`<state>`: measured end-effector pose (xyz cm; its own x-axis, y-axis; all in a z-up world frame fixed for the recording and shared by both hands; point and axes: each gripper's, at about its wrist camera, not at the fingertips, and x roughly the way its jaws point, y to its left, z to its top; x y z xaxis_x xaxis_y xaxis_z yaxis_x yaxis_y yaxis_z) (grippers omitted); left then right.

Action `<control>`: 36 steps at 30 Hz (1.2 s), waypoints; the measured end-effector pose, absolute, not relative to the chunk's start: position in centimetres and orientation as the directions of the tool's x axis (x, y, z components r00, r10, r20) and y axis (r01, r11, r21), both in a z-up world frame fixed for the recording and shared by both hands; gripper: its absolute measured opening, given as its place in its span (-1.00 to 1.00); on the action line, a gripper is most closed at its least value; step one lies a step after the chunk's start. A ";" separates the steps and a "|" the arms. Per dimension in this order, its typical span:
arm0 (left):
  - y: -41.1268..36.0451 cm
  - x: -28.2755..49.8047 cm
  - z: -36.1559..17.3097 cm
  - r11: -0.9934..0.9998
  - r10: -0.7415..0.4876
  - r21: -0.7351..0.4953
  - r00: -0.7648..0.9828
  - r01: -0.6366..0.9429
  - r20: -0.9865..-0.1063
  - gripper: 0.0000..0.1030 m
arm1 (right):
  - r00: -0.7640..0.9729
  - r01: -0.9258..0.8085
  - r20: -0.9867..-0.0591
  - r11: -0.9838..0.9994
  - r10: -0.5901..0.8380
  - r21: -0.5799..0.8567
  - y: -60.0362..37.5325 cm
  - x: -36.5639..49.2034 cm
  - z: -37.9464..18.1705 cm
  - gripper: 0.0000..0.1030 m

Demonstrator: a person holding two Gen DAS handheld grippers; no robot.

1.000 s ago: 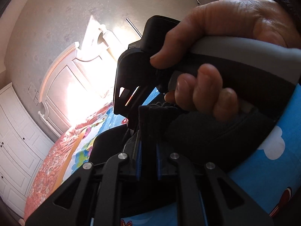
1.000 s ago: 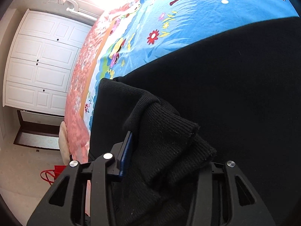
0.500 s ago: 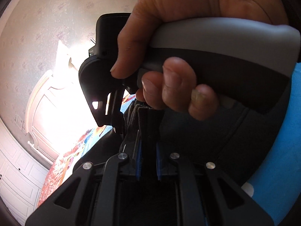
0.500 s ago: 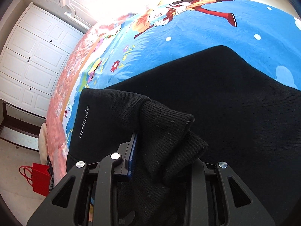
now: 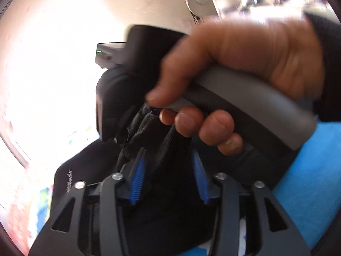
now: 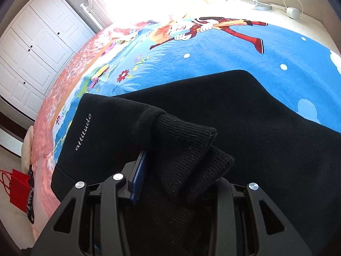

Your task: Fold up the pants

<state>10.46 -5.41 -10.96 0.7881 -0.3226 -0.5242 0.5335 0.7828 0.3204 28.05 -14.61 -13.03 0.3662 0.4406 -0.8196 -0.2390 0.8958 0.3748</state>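
Black pants (image 6: 266,123) with white "attitude" lettering lie folded over on a bed; they also show in the left wrist view (image 5: 89,168). My right gripper (image 6: 177,170) holds the ribbed black cuffs (image 6: 187,147) between its jaws, above the folded body. My left gripper (image 5: 168,170) has its blue pads (image 5: 136,181) spread apart with dark fabric lying loosely between them. Right in front of it is the person's hand (image 5: 245,72) on the right gripper's grey handle (image 5: 255,106).
The bed has a blue cartoon-print cover (image 6: 213,51) with a pink floral border (image 6: 55,98). White wardrobe doors (image 6: 34,49) stand at left. A red bag (image 6: 18,189) sits on the floor beside the bed. A lamp base (image 6: 262,5) stands beyond the bed.
My left gripper's jaws have opened, letting go of the fabric they pinched. My right gripper has carried the cuffs further over the folded pants; more of the bed shows.
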 end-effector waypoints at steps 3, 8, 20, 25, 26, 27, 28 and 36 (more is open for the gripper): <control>0.8 9.0 -8.3 0.872 -0.362 0.118 0.789 0.475 -0.497 -0.04 | 0.420 -0.201 -0.823 0.923 0.383 0.327 -15.1 27.4 -11.4 0.04; 12.0 7.1 -8.1 0.961 -0.250 -0.035 0.805 0.274 -0.538 -0.39 | 0.631 -0.140 -0.732 0.966 0.256 0.217 -16.5 23.6 -6.0 0.55; 16.1 7.5 -14.3 0.953 -0.283 -0.266 0.728 0.142 -0.624 -0.78 | 0.657 -0.161 -0.744 0.987 0.121 0.018 -8.8 18.5 -9.4 0.51; 18.0 9.7 -15.8 0.951 -0.251 -0.305 0.706 0.052 -0.662 -0.97 | 0.638 -0.162 -0.770 0.981 0.022 -0.105 -8.6 18.6 -13.2 0.36; 18.5 9.8 -16.1 0.940 -0.278 -0.336 0.691 0.054 -0.667 -0.97 | 0.638 -0.168 -0.770 0.979 0.020 -0.114 -8.5 18.5 -13.2 0.36; 18.9 9.9 -16.3 0.936 -0.293 -0.347 0.686 0.063 -0.666 -0.96 | 0.635 -0.169 -0.772 0.979 0.016 -0.119 -8.5 18.5 -13.2 0.37; 18.7 10.0 -16.2 0.940 -0.289 -0.333 0.679 0.069 -0.675 -0.96 | 0.633 -0.164 -0.774 0.979 0.009 -0.122 -8.4 18.6 -13.2 0.38; 18.2 6.3 -9.3 0.937 -0.342 -0.269 0.743 0.223 -0.575 -0.97 | 0.648 -0.151 -0.761 0.981 0.005 -0.122 -8.3 18.3 -13.4 0.42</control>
